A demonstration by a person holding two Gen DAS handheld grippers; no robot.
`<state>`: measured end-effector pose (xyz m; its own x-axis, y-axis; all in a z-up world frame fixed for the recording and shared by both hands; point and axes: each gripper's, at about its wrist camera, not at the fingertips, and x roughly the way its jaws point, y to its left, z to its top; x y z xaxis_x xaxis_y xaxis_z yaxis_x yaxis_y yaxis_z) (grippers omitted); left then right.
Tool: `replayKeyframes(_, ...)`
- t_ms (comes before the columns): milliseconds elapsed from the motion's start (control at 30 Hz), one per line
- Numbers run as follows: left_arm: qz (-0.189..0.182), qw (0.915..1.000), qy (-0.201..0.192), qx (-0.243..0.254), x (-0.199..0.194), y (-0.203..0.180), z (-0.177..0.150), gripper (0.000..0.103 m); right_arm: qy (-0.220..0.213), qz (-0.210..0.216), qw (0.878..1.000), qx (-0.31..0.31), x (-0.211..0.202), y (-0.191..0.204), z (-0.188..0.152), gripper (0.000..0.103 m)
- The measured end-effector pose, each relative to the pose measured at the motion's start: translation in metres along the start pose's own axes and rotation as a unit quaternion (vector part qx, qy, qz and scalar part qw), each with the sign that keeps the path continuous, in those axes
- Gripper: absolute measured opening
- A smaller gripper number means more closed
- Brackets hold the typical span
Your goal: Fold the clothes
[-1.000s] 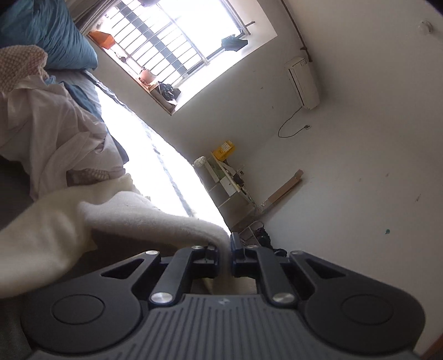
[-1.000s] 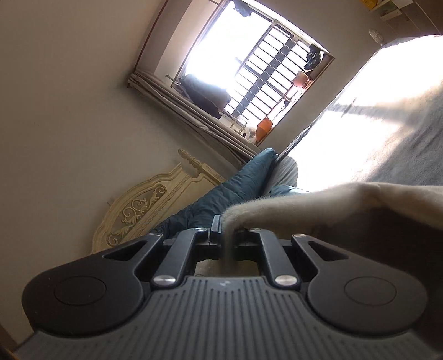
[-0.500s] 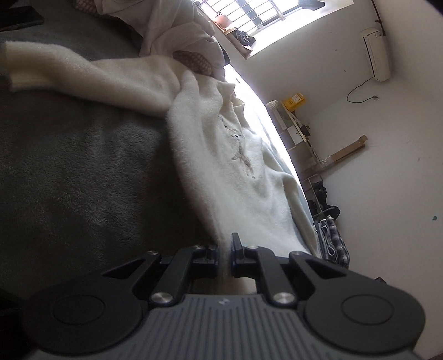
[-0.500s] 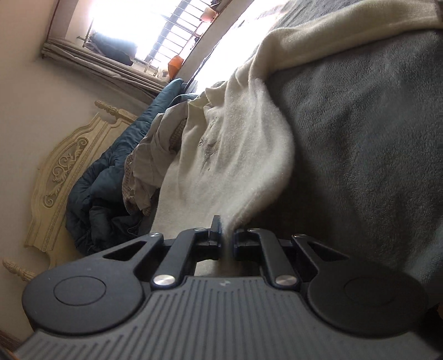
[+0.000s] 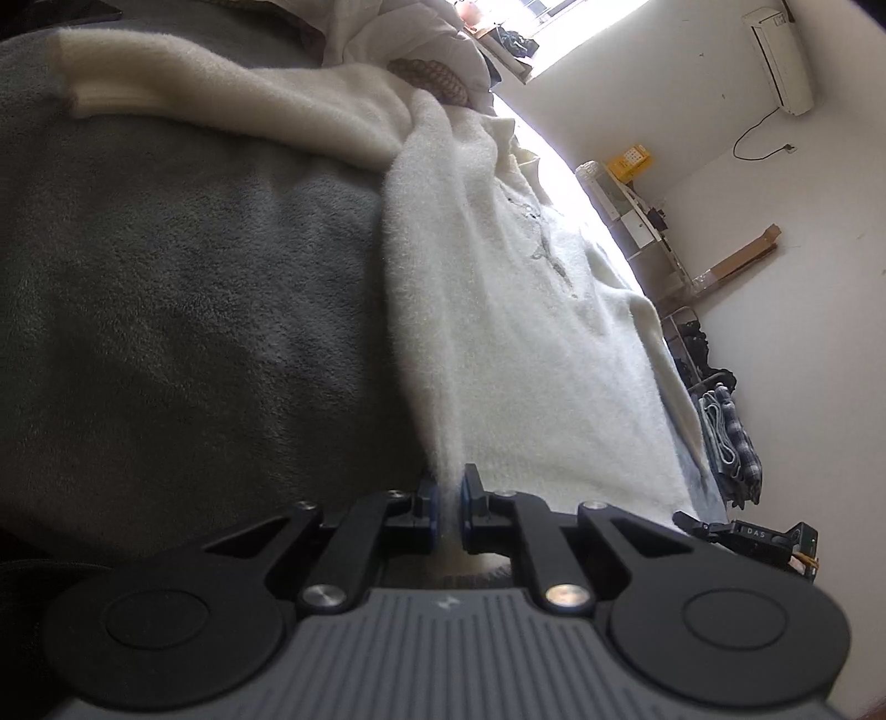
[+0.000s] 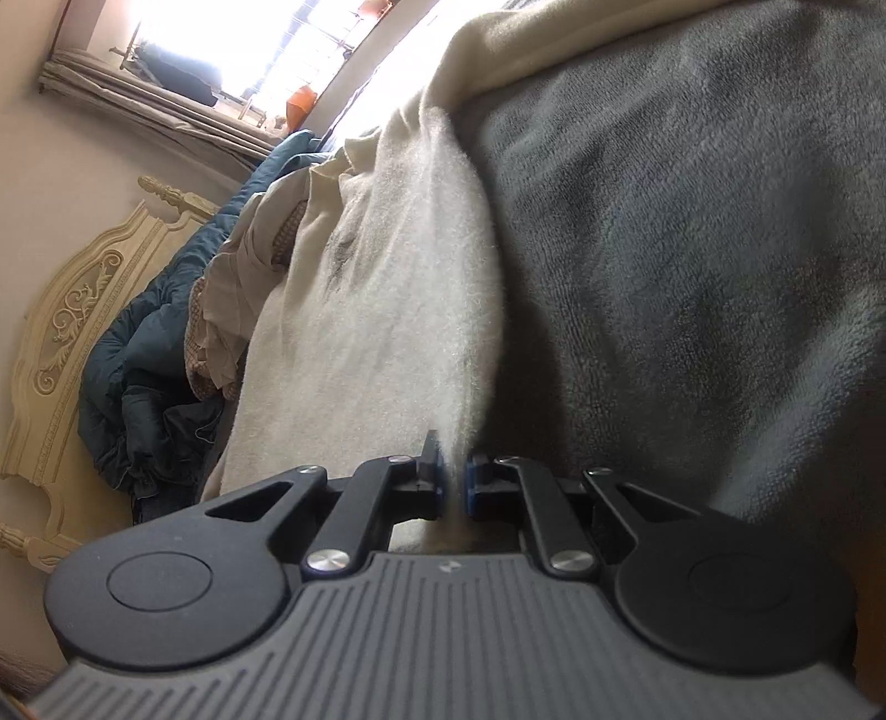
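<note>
A fluffy cream sweater (image 5: pixel 498 310) lies spread on a plush grey blanket (image 5: pixel 183 288), its fuzzy hem pinched between the blue pads of the left gripper (image 5: pixel 448 507) and right gripper (image 6: pixel 455 484).

Ahead of my left tongs (image 5: pixel 448 498) the sweater (image 5: pixel 515 343) lies spread on the bed's blanket (image 5: pixel 194 310), its near edge running into the tongs. One sleeve (image 5: pixel 183 77) reaches out to the left across the blanket. Behind the sweater sits a heap of clothes (image 5: pixel 410 39), and past it the window (image 5: pixel 559 22). To the right, off the bed, a shelf unit (image 5: pixel 637 210) stands against the wall, with an air conditioner (image 5: pixel 778 52) above it. From my right tongs (image 6: pixel 454 476) the sweater (image 6: pixel 376 310) runs forward, blanket (image 6: pixel 692 249) on its right, a quilt (image 6: pixel 149 354) and the headboard (image 6: pixel 66 310) on its left.
</note>
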<state>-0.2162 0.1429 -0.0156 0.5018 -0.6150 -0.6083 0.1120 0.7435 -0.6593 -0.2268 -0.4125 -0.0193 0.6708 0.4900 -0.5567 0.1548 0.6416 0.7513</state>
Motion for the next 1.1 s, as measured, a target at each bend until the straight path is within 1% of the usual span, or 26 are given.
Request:
replayKeyframes(67,0.01,0.9999,0.009,0.006,0.004,0.003,-0.004,0.008,0.003,-0.017,1.0,-0.008,0.004,-0.004,-0.005,0.007)
replayKeyframes(133,0.02,0.9994,0.023,0.018,0.004,0.005,-0.007,0.01,-0.002,-0.022,1.0,-0.015,0.0,-0.005,-0.006,0.008)
replayKeyframes(167,0.027,0.9989,0.031,0.023,0.003,0.006,-0.008,0.015,-0.006,-0.027,0.999,-0.019,-0.005,-0.006,-0.007,0.01)
replayKeyframes(200,0.037,0.9983,0.037,0.027,0.0,0.007,-0.011,0.024,-0.011,-0.036,0.999,-0.024,-0.011,-0.006,-0.007,0.012)
replayKeyframes(233,0.046,0.9977,0.038,0.032,-0.005,0.008,-0.012,0.028,-0.018,-0.045,0.998,-0.028,-0.017,-0.007,-0.007,0.014)
replayKeyframes(300,0.062,0.9969,0.02,0.045,-0.02,0.006,-0.012,0.037,-0.037,-0.065,0.997,-0.037,-0.034,-0.007,-0.008,0.015)
replayKeyframes(333,0.069,0.9962,0.008,0.053,-0.028,0.004,-0.01,0.038,-0.054,-0.082,0.994,-0.049,-0.044,-0.004,-0.007,0.016)
replayKeyframes(367,0.075,0.9952,-0.007,0.063,-0.035,0.001,-0.006,0.042,-0.071,-0.097,0.991,-0.063,-0.053,-0.001,-0.007,0.018)
replayKeyframes(400,0.079,0.9939,-0.02,0.074,-0.041,-0.003,-0.002,0.047,-0.087,-0.105,0.987,-0.079,-0.06,0.004,-0.006,0.018)
replayKeyframes(467,0.08,0.991,-0.04,0.1,-0.041,-0.016,0.009,0.051,-0.112,-0.103,0.982,-0.11,-0.064,0.019,-0.002,0.018)
replayKeyframes(533,0.078,0.9872,-0.056,0.128,-0.036,-0.032,0.02,0.051,-0.126,-0.08,0.978,-0.148,-0.053,0.039,0.002,0.018)
replayKeyframes(600,0.07,0.984,-0.063,0.152,-0.018,-0.05,0.025,0.053,-0.138,-0.06,0.971,-0.185,-0.04,0.057,0.005,0.018)
replayKeyframes(667,0.062,0.981,-0.064,0.172,0.002,-0.066,0.028,0.054,-0.132,-0.055,0.965,-0.219,-0.017,0.072,0.004,0.018)
replayKeyframes(733,0.08,0.9786,-0.046,0.184,0.024,-0.07,0.022,0.055,-0.117,-0.065,0.959,-0.249,0.008,0.082,0.0,0.018)
replayKeyframes(767,0.089,0.9785,-0.041,0.181,0.031,-0.067,0.019,0.055,-0.105,-0.074,0.958,-0.258,0.019,0.081,-0.003,0.018)
replayKeyframes(833,0.081,0.9816,-0.048,0.166,0.031,-0.058,0.01,0.054,-0.077,-0.097,0.954,-0.272,0.04,0.078,-0.009,0.018)
replayKeyframes(867,0.073,0.9841,-0.051,0.154,0.028,-0.052,0.008,0.054,-0.06,-0.115,0.954,-0.27,0.048,0.073,-0.01,0.016)
replayKeyframes(900,0.057,0.9879,-0.055,0.133,0.02,-0.046,0.009,0.054,-0.055,-0.122,0.954,-0.267,0.05,0.069,-0.012,0.015)
replayKeyframes(967,0.027,0.9926,-0.071,0.094,0.001,-0.033,0.014,0.055,-0.055,-0.125,0.956,-0.26,0.048,0.072,-0.012,0.016)
replayKeyframes(1000,0.018,0.9932,-0.084,0.078,-0.008,-0.027,0.018,0.057,-0.059,-0.126,0.956,-0.259,0.045,0.078,-0.01,0.016)
replayKeyframes(1067,0.022,0.9911,-0.118,0.057,-0.028,-0.013,0.028,0.063,-0.074,-0.121,0.954,-0.265,0.041,0.092,-0.008,0.017)
replayKeyframes(1100,0.036,0.989,-0.138,0.041,-0.038,-0.002,0.034,0.066,-0.081,-0.114,0.953,-0.27,0.042,0.101,-0.007,0.017)
